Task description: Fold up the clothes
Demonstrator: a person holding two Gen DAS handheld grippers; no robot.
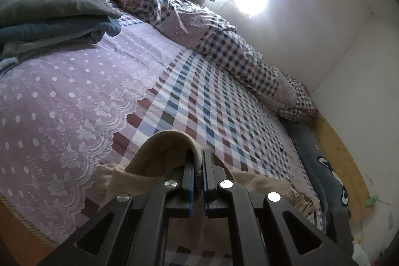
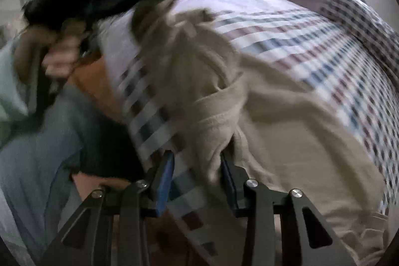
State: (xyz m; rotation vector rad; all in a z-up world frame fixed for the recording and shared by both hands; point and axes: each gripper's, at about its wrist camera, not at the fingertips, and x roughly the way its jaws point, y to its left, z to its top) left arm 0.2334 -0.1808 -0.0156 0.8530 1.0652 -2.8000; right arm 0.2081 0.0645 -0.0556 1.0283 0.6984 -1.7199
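A beige garment [image 2: 286, 129] lies spread on the checked bed sheet [image 2: 311, 46], with one part bunched into a ridge that runs toward the near edge. My right gripper [image 2: 197, 153] points down at that ridge. Its jaws stand apart, the cloth lies loose between them near the right finger, and the view is blurred. In the left wrist view my left gripper [image 1: 198, 153] is shut on a fold of the beige garment [image 1: 159, 148], which arches up over the fingertips above the checked sheet [image 1: 224, 104].
A lilac dotted cover with a lace edge [image 1: 62, 91] covers the left of the bed. A folded grey-blue pile [image 1: 49, 16] sits at its far left. A rolled checked quilt [image 1: 224, 41] lies along the wall under the window. A person's hand [image 2: 59, 51] and jeans leg [image 2: 37, 141] are at the bedside.
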